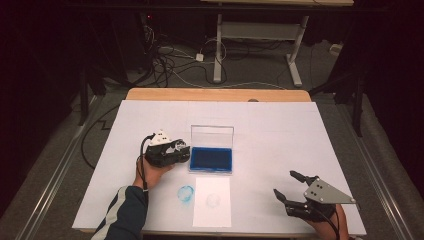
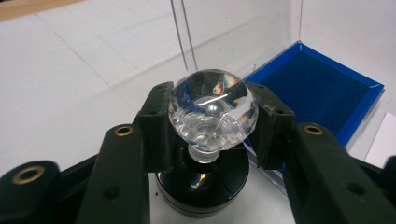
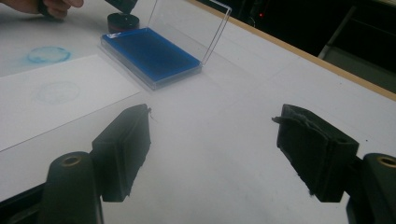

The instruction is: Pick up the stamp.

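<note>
A stamp with a clear faceted knob (image 2: 212, 109) and a round black base (image 2: 203, 186) stands on the white table, just left of an open ink pad (image 1: 211, 159) with a blue cushion (image 2: 317, 91). My left gripper (image 1: 176, 152) is shut on the knob, one jaw on each side. The pad's clear lid (image 1: 212, 135) stands upright behind it. In the right gripper view, the stamp base (image 3: 123, 21) sits at the pad's (image 3: 149, 55) far corner. My right gripper (image 1: 285, 183) hovers open near the front right of the table with nothing between its fingers (image 3: 123, 144).
A white sheet of paper (image 1: 212, 201) with a faint round print lies in front of the pad. A blue ring mark (image 1: 186, 193) sits on the table cover (image 1: 280, 130) to its left. Cables and another desk's legs (image 1: 218, 50) lie beyond the far edge.
</note>
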`<state>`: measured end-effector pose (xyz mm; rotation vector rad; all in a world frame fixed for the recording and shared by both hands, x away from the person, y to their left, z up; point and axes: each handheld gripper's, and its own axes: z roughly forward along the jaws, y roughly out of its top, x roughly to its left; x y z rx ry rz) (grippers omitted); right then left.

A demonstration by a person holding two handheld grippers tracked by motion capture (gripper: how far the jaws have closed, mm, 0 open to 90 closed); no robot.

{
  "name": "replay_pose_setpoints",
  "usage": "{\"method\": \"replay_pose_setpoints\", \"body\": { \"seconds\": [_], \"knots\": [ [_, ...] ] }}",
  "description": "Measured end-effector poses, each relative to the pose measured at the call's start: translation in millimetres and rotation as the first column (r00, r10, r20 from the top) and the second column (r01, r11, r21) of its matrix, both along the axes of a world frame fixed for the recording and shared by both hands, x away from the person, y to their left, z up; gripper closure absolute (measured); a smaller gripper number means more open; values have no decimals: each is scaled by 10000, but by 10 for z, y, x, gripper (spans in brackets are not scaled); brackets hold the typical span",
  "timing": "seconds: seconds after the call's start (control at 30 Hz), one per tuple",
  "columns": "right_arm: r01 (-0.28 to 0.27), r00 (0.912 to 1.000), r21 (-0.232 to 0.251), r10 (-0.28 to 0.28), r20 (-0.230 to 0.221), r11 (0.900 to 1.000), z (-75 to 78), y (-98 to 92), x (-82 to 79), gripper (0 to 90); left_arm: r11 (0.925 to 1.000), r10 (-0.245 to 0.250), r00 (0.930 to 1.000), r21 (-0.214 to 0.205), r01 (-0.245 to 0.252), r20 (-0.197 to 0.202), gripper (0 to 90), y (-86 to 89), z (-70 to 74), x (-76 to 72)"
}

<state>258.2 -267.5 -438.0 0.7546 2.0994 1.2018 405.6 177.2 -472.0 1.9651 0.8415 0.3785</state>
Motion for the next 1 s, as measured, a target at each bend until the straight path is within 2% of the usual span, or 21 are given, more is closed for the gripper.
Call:
{"method": "replay_pose_setpoints", "body": {
  "seconds": [0.23, 0.37, 0.47, 0.67, 0.8, 1.0],
  "knots": [
    [-23, 10000, 60, 23, -30, 10000, 0, 1, 2, 259, 9996, -184, 9995, -207, 189, 251, 540, 27, 91, -81],
    [-23, 10000, 54, 23, -43, 10000, 0, 7, 1, 258, 9991, -425, 9975, -65, 429, 558, 540, 33, 182, -175],
    [-27, 9999, 174, 29, -109, 9998, -5, 21, 10, 256, 9977, -625, 9954, -208, 642, 720, 540, 28, 250, -261],
    [-181, 9997, 137, 183, -172, 9997, -14, 112, 27, 245, 9935, -1138, 9884, 20, 1142, 1009, 541, -51, 384, -453],
    [-422, 9987, 65, 423, -266, 9991, -16, 175, 39, 242, 9879, -1536, 9806, -45, 1553, 1216, 541, -107, 487, -578],
    [-948, 9945, 194, 956, -431, 9953, 22, 367, 95, 216, 9799, -1949, 9711, -151, 1988, 1375, 541, -190, 587, -736]
  ]
}}
